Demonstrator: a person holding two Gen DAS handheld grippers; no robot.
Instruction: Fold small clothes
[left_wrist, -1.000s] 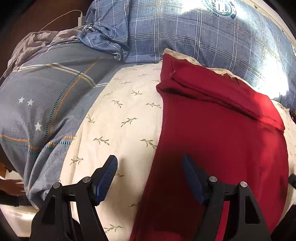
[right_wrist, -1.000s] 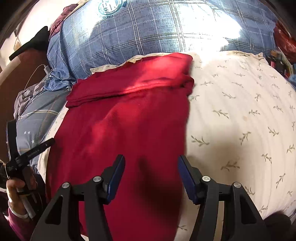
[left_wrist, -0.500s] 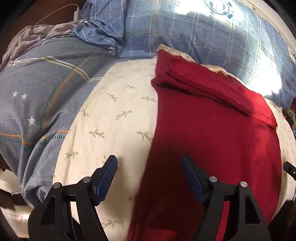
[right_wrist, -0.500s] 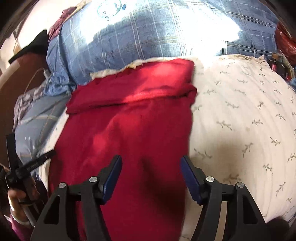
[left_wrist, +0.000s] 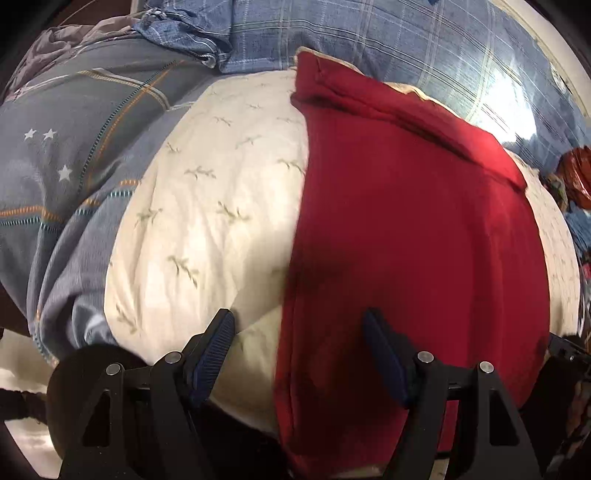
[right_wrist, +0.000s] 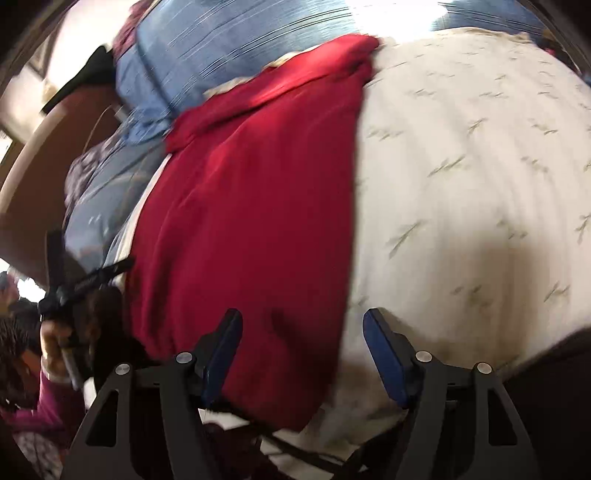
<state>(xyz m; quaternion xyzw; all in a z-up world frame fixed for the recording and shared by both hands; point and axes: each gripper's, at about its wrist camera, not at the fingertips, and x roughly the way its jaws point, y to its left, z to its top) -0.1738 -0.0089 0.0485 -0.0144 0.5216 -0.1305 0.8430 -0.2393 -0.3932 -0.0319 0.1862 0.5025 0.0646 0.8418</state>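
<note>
A red garment (left_wrist: 406, 221) lies flat on a cream leaf-print cover (left_wrist: 221, 206), its far end folded over into a band (left_wrist: 388, 107). In the left wrist view my left gripper (left_wrist: 299, 332) hangs open over the garment's near left edge, which runs between the blue pads without touching them. The right wrist view, blurred by motion, shows the same red garment (right_wrist: 251, 206) and my right gripper (right_wrist: 303, 332) over its near right edge. Its jaws are opening and the pads press on nothing. The left gripper (right_wrist: 74, 288) appears at the far left, held in a hand.
A blue plaid quilt (left_wrist: 369, 40) lies heaped behind the garment. A grey-blue sheet with stars (left_wrist: 66, 155) covers the left side. The cream cover (right_wrist: 480, 184) spreads wide to the right. The bed's near edge drops off just below both grippers. Red and coloured items (left_wrist: 576, 177) sit far right.
Both grippers have come nearer and lower toward the garment's near end, now tilted more downward. The right gripper's jaws have widened a little. The garment has not moved.
</note>
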